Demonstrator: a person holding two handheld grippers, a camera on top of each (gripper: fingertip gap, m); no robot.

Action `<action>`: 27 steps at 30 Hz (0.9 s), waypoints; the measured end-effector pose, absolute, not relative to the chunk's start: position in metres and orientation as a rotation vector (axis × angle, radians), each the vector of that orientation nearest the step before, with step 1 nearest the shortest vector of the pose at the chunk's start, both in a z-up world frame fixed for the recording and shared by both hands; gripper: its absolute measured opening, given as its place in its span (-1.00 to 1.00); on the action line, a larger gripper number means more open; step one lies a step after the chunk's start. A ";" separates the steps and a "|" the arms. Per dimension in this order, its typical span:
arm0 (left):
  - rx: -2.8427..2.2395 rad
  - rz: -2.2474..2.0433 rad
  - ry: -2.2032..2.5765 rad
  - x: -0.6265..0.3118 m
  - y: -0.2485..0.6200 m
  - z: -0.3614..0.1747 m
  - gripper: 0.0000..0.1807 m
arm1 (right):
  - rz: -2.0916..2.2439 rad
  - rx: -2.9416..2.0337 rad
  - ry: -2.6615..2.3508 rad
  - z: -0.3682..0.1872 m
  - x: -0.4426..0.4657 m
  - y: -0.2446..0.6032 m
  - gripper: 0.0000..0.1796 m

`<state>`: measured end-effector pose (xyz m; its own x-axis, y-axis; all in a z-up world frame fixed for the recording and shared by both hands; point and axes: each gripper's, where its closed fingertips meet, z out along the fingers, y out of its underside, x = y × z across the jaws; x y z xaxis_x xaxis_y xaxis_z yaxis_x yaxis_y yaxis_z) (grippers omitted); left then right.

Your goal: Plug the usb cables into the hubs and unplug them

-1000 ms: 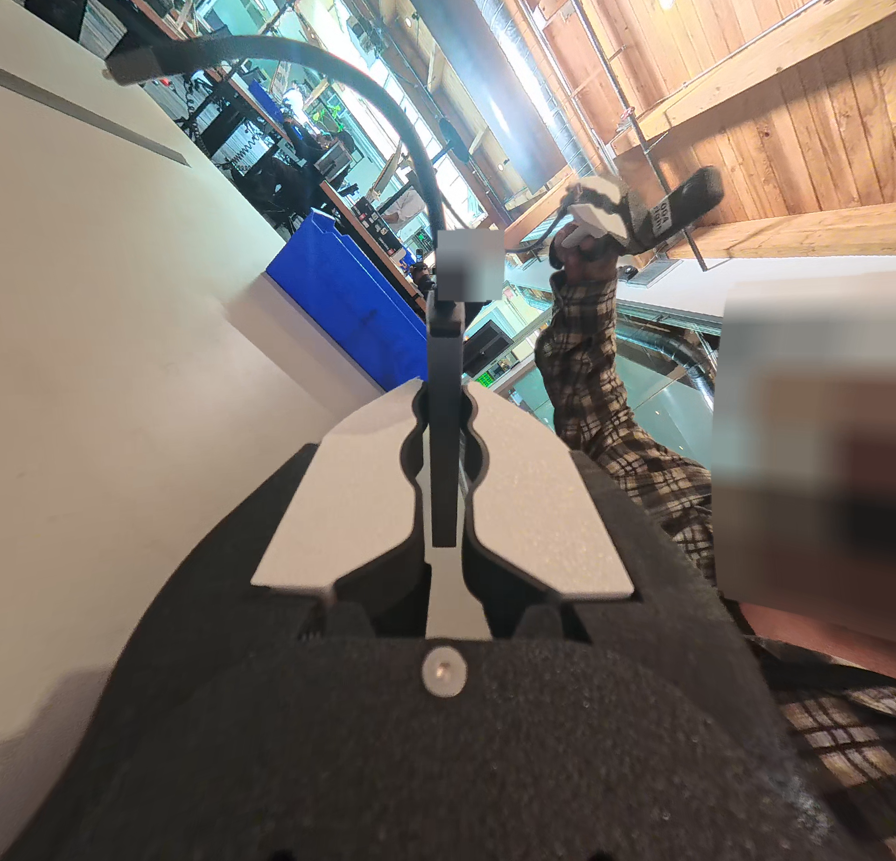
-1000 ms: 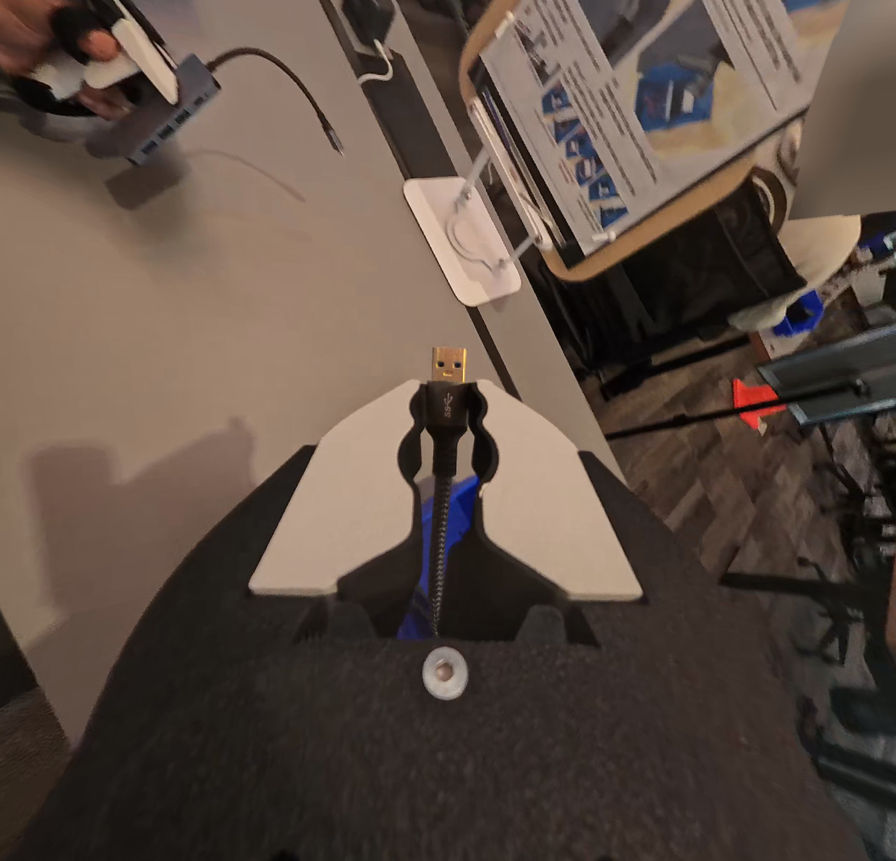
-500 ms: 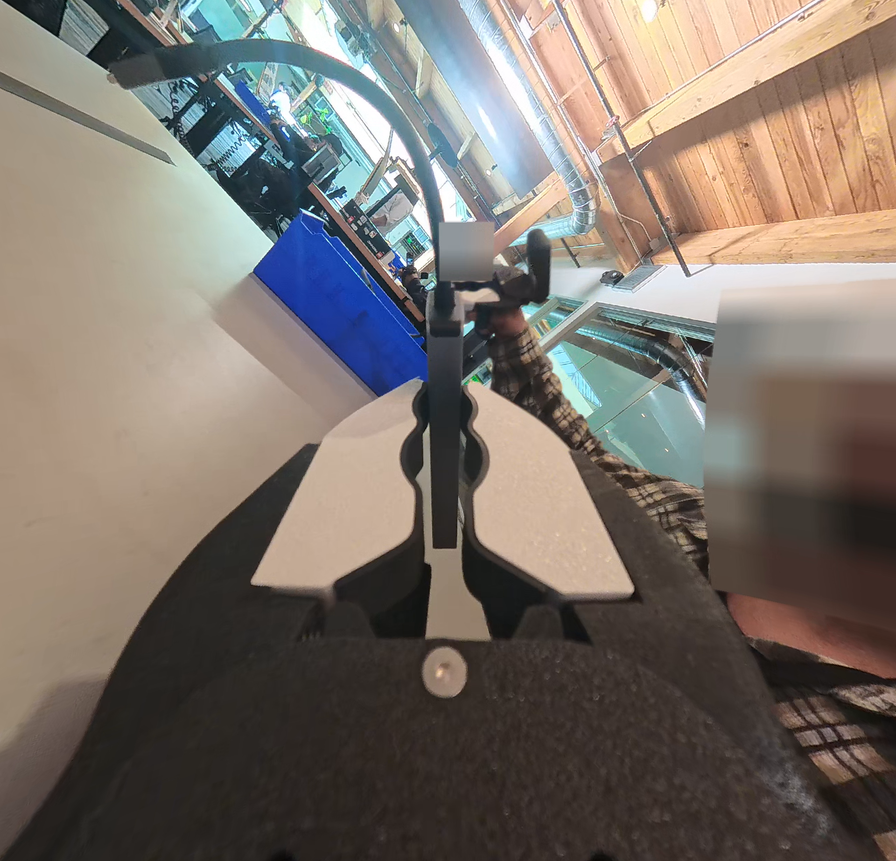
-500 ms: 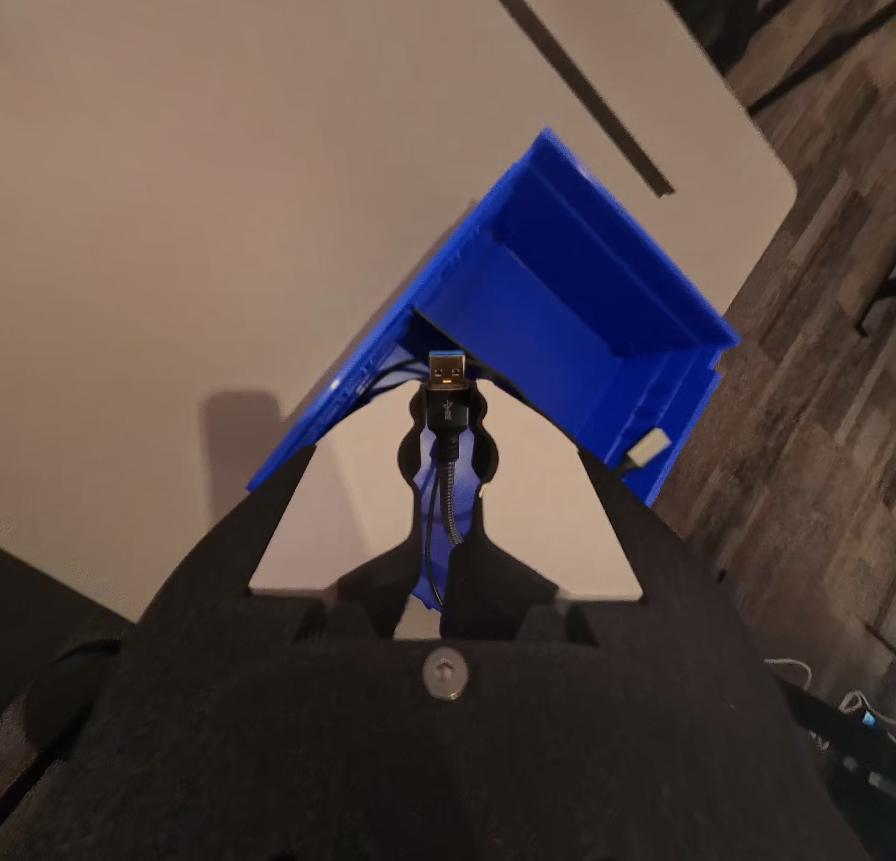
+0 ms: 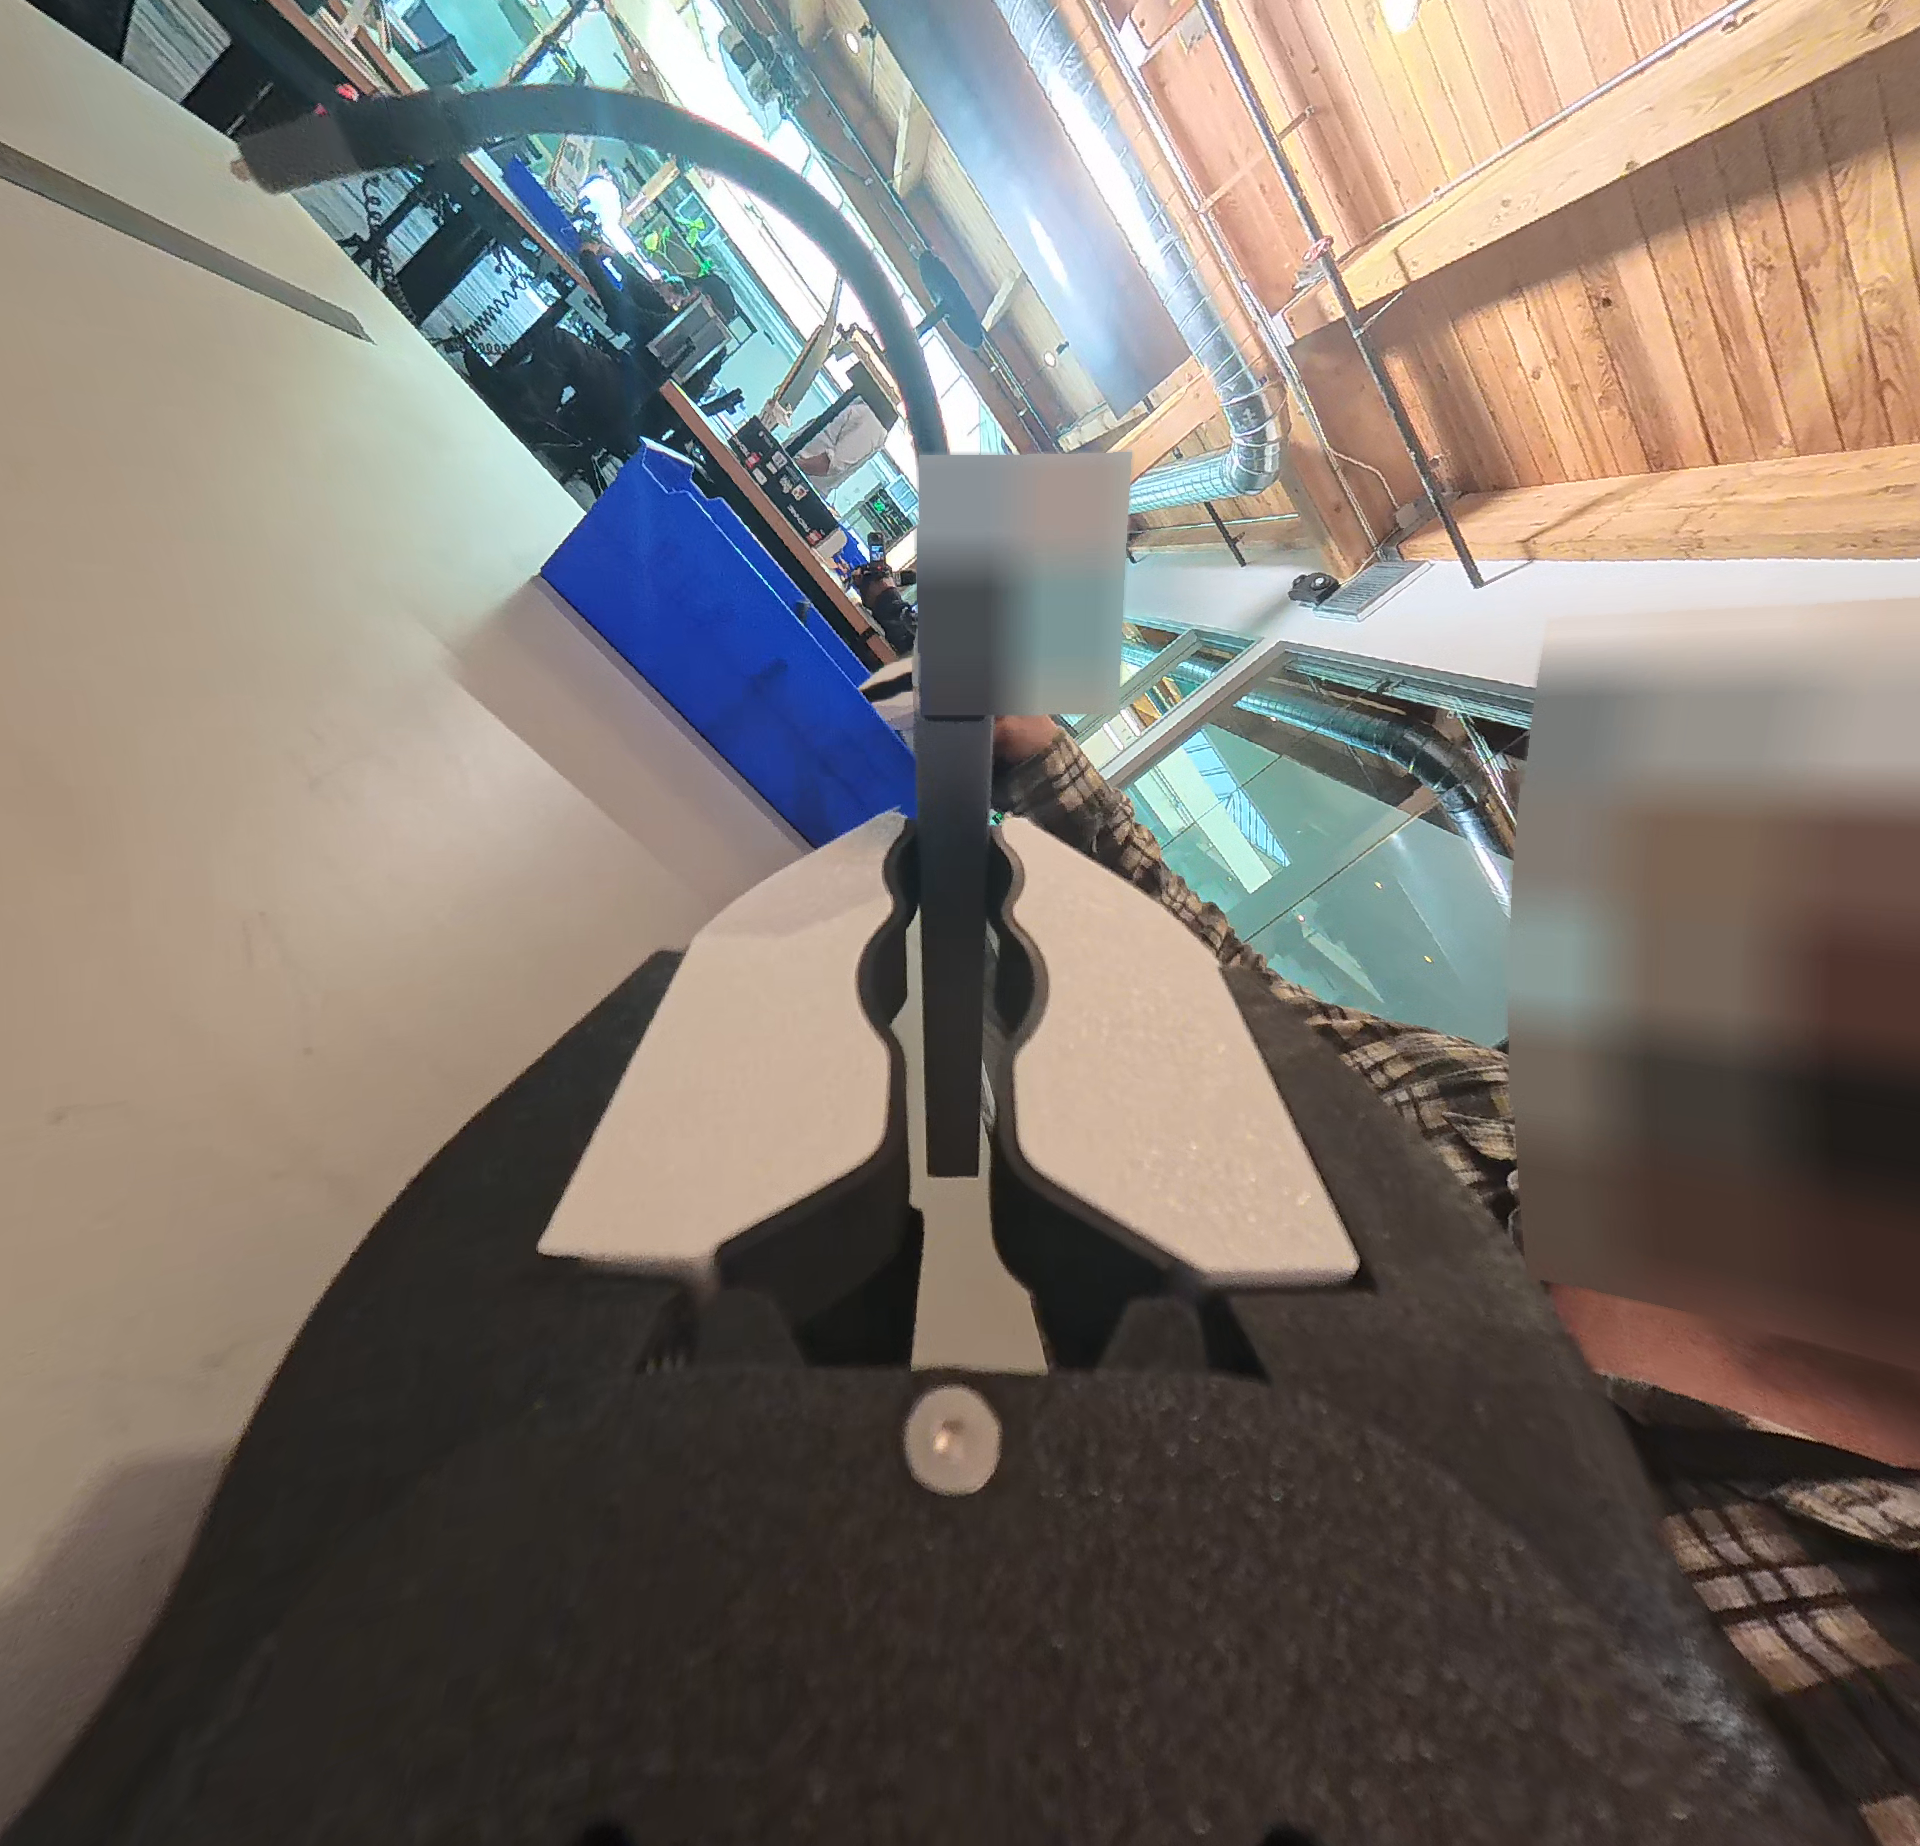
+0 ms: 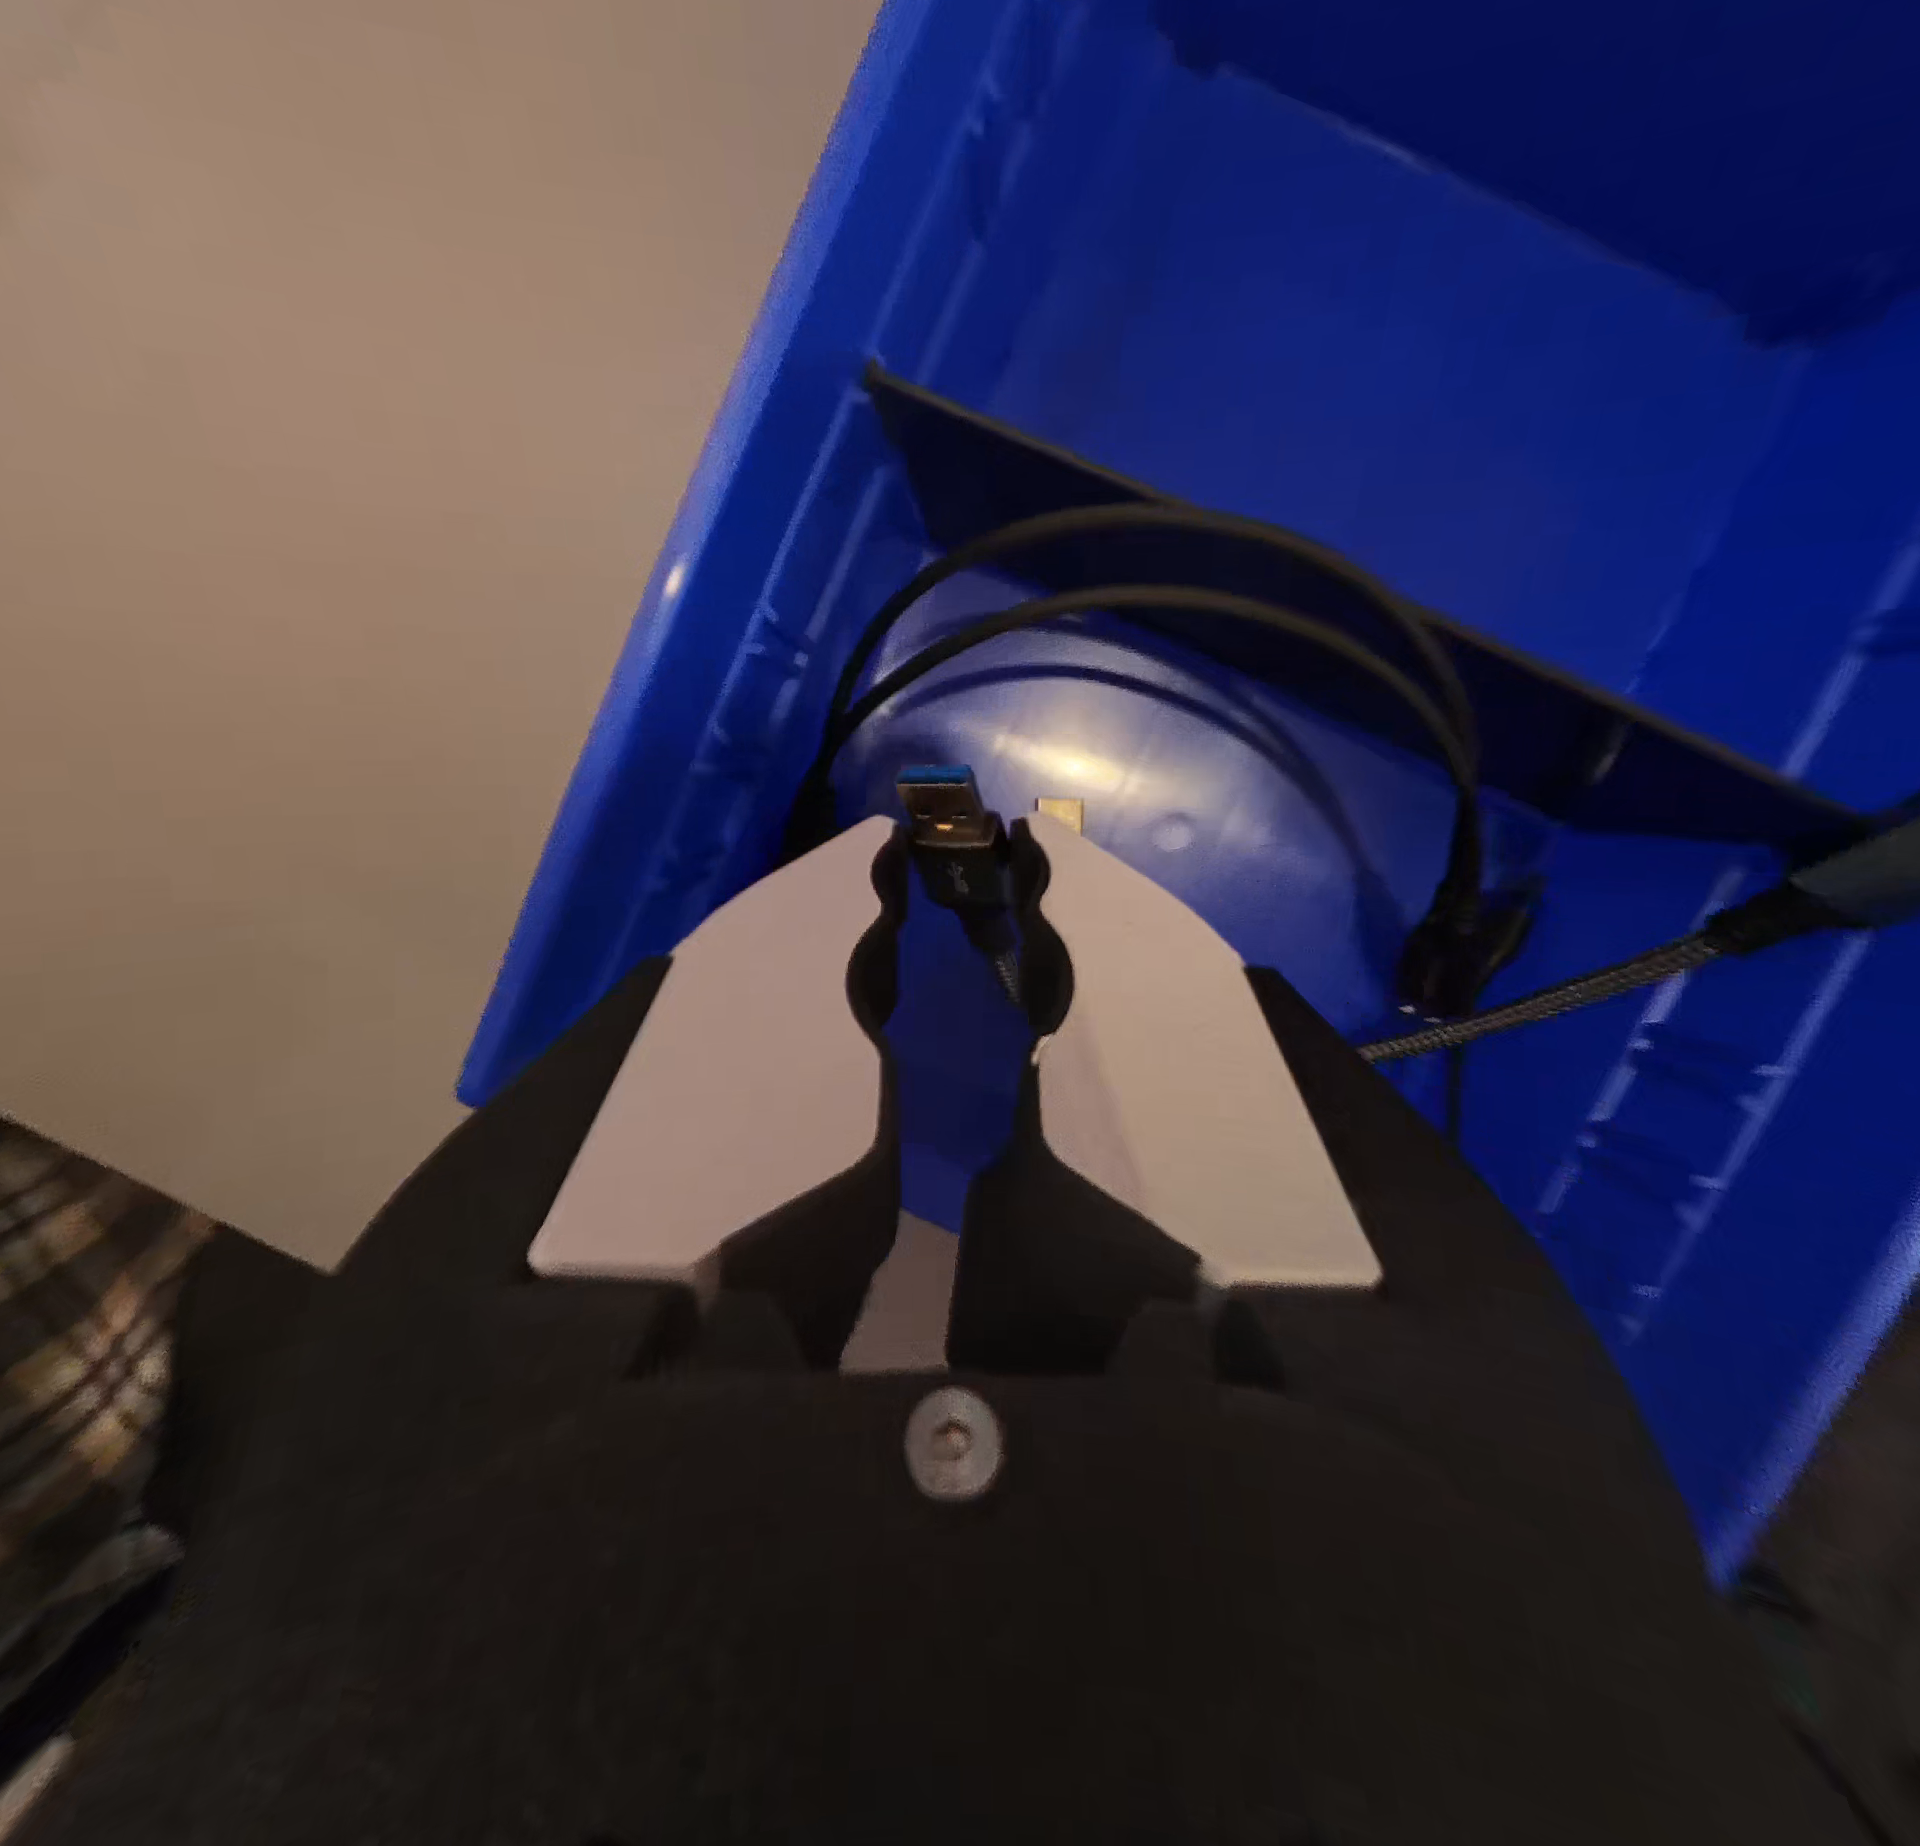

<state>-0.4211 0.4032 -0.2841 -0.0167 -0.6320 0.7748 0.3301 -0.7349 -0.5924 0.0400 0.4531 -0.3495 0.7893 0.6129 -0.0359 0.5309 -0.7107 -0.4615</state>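
Note:
My left gripper (image 5: 951, 846) is shut on a dark grey USB hub (image 5: 951, 965), seen edge-on and held upright in the air. The hub's own black cable (image 5: 790, 196) arcs up and left to a free plug (image 5: 296, 149). My right gripper (image 6: 953, 846) is shut on the black plug of a braided USB cable (image 6: 940, 820). The plug's metal end sticks out past the tips and is tilted a little left. It hangs over the near compartment of a blue bin (image 6: 1143, 238).
The bin holds coiled black cables (image 6: 1195, 549) and a braided cable with a grey connector (image 6: 1558, 986), behind a black divider (image 6: 1039, 456). The bin stands on a pale table (image 6: 312, 446) and also shows in the left wrist view (image 5: 717, 674). A plaid sleeve (image 5: 1143, 861) is at right. The grippers' ends are close to 45 cm from one another.
My right gripper swung with the USB plug from the table's edge to close above the blue bin. The plug now sits tilted in the jaws. The left gripper and hub barely moved.

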 end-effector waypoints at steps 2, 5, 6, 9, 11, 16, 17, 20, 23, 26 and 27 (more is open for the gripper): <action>-1.594 -1.836 0.315 -0.421 0.403 -0.285 -0.88 | 0.342 -2.573 -0.781 -0.349 0.039 0.451 -0.78; -1.597 -1.840 0.317 -0.420 0.403 -0.285 -0.88 | 0.435 -2.608 -0.712 -0.347 0.037 0.448 -0.78; -1.597 -1.840 0.320 -0.420 0.402 -0.285 -0.88 | 0.461 -2.625 -0.702 -0.347 0.036 0.446 -0.77; -1.597 -1.836 0.322 -0.420 0.402 -0.284 -0.88 | 0.484 -2.641 -0.677 -0.343 0.038 0.444 -0.76; -1.600 -1.834 0.315 -0.421 0.403 -0.285 -0.88 | 0.509 -2.604 -0.654 -0.332 0.037 0.446 -0.71; -1.594 -1.836 0.306 -0.422 0.404 -0.285 -0.88 | 0.423 -2.462 -0.614 -0.286 0.038 0.456 -0.43; -1.589 -1.837 0.310 -0.421 0.404 -0.285 -0.88 | 0.412 -2.383 -0.624 -0.270 0.031 0.459 -0.43; -1.574 -1.835 0.328 -0.418 0.403 -0.283 -0.88 | 0.453 -2.109 -0.670 -0.221 -0.016 0.461 -0.34; -1.572 -1.828 0.355 -0.414 0.400 -0.283 -0.88 | 0.618 -1.867 -0.760 -0.194 -0.095 0.446 -0.33; -1.567 -1.822 0.394 -0.410 0.397 -0.281 -0.88 | 0.852 -1.744 -0.911 -0.195 -0.181 0.426 -0.31; -1.566 -1.815 0.411 -0.409 0.395 -0.280 -0.88 | 0.951 -1.724 -0.954 -0.197 -0.207 0.421 -0.31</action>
